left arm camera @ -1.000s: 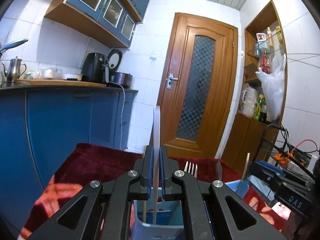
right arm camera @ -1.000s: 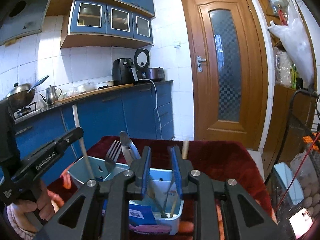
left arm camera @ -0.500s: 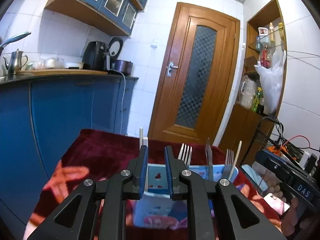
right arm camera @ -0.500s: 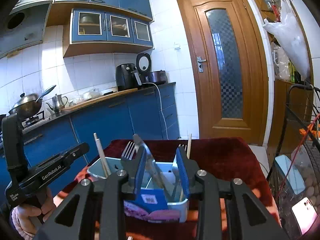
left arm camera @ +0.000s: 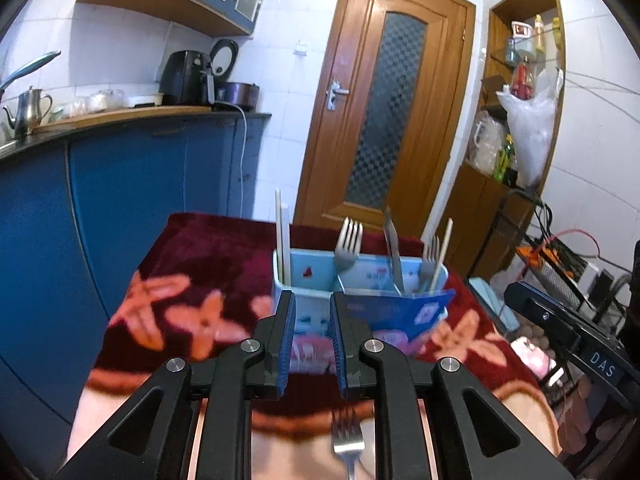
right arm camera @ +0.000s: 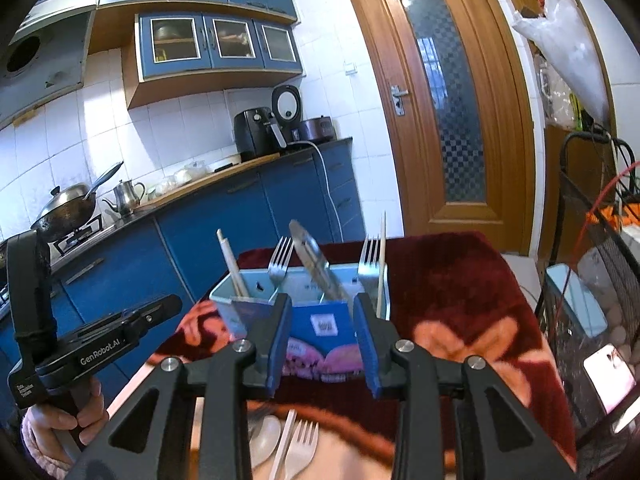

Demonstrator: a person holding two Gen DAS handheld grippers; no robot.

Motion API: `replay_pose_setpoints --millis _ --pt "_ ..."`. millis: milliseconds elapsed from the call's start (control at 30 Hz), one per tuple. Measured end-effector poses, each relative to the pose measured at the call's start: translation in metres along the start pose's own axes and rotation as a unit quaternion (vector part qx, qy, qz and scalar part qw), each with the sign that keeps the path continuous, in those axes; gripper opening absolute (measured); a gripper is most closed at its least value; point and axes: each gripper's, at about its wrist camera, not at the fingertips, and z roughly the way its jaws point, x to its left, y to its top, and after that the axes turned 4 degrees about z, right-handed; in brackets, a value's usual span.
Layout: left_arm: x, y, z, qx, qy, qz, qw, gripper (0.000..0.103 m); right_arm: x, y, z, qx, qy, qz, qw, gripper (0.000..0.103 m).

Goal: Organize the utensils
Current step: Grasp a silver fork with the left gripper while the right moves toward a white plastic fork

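A light-blue caddy (left arm camera: pixel 308 276) is set on a dark red flowered cloth (left arm camera: pixel 200 248), its long side lying across both views. In it the utensils are stood on end, tips up: a pair of pale chopsticks (left arm camera: pixel 282 240) in the left compartment, nearly upright; a fork (left arm camera: pixel 349 245) near the middle, tines up; a knife (left arm camera: pixel 393 252) leaned leftward at the top; a second fork (left arm camera: pixel 429 258) and a single chopstick (left arm camera: pixel 442 252) at the right end. A blue card (left arm camera: pixel 404 310) is propped against the caddy's front.

The left gripper (left arm camera: pixel 312 340) is held short of the caddy, pointed slightly downward, its jaws parted a little with nothing between them. The right gripper (right arm camera: pixel 322 340) is likewise held before the caddy, jaws apart and empty. The hand (right arm camera: pixel 60 420) on the left gripper's handle is seen in the right view.

On the near table edge more utensils are laid flat: a steel fork (left arm camera: pixel 349 440), tines toward the caddy, and a spoon (right arm camera: pixel 264 440) beside a pale fork (right arm camera: pixel 300 450).
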Motion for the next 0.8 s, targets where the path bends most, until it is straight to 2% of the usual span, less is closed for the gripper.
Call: replay_pose_setpoints --millis 300,467,800 --pt "-0.007 -0.032 -0.002 0.071 -0.009 0.004 0.9974 0.018 0.000 -0.030 -0.005 0.046 -0.013 0.000 0.999 0.038" --pt "-0.009 -0.053 0.005 0.112 -0.016 -0.002 0.9936 0.018 -0.007 -0.047 -0.003 0.077 -0.021 0.005 0.997 0.038" --pt "-0.013 -0.078 0.021 0.176 -0.022 -0.010 0.9841 0.018 -0.019 -0.068 -0.001 0.105 -0.020 0.025 0.994 0.041"
